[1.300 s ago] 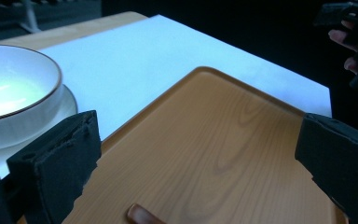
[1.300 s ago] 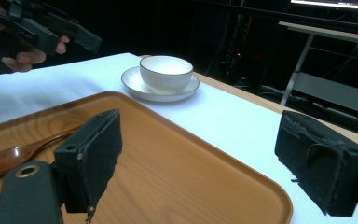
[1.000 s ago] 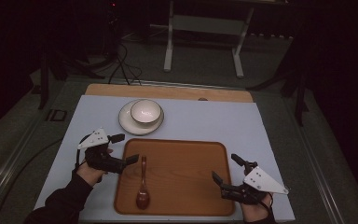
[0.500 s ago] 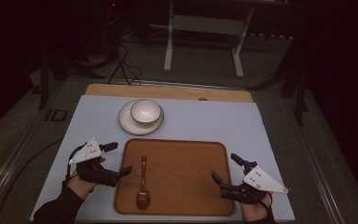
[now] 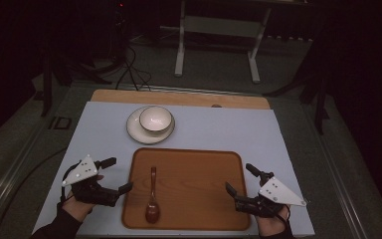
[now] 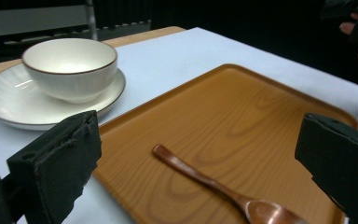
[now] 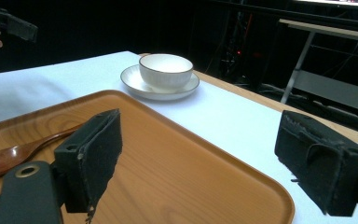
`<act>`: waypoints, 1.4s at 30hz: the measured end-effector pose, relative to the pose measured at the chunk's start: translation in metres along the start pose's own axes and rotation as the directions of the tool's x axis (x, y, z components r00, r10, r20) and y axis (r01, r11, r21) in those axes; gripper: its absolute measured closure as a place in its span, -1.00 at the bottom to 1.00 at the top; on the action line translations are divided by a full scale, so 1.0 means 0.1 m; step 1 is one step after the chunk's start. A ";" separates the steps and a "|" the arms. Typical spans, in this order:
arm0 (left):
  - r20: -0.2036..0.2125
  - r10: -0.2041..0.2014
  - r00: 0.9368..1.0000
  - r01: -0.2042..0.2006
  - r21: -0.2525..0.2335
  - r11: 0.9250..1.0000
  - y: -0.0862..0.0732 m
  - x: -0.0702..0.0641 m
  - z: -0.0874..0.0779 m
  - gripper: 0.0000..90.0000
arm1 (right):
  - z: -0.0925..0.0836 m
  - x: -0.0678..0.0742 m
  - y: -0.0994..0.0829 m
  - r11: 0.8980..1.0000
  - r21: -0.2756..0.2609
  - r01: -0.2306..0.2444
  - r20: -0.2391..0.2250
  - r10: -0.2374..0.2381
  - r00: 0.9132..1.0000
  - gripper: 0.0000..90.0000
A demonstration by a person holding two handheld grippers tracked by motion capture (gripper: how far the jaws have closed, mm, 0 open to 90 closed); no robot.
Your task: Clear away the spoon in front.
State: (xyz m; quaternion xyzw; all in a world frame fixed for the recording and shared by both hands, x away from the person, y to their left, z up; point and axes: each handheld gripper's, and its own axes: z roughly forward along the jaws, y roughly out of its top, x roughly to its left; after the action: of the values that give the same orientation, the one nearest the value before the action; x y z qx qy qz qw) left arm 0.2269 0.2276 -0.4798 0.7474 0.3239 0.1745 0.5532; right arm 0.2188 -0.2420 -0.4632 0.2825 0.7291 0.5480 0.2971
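Here my left gripper [image 5: 117, 176] hangs at the lower left of the frame, just off the tray [image 5: 199, 164], fingers spread wide and empty. My right gripper [image 5: 242, 178] sits at the lower right over the tray's edge, fingers equally wide and empty. The spoon [image 5: 152, 197] lies flat on the tray's left half, bowl toward the bottom edge. My worry: its thin handle lies low on slick wood, so closing on it may skid it aside, or a finger may catch the tray's lip and shove it toward the bowl [image 5: 155, 119].
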 end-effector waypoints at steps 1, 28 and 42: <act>-0.004 0.000 1.000 0.000 0.004 1.000 -0.02 0.01 -0.01 -0.99 | 0.00 0.00 0.00 1.000 0.000 -0.002 -0.001 0.002 1.000 -0.68; -0.039 -0.039 0.998 0.040 0.017 0.999 -0.34 0.09 -0.10 -0.99 | 0.00 -0.01 -0.01 1.000 0.004 0.002 -0.006 -0.002 1.000 -0.68; -0.059 -0.069 0.996 0.069 -0.002 0.998 -0.36 0.14 -0.09 -0.99 | 0.02 -0.04 -0.03 1.000 0.015 -0.021 -0.005 0.021 1.000 -0.68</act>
State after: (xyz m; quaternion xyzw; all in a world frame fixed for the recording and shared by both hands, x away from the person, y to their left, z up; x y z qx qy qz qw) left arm 0.2211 0.2505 -0.5121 0.7302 0.3657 0.1771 0.5493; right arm 0.2225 -0.2446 -0.4663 0.2909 0.7310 0.5462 0.2875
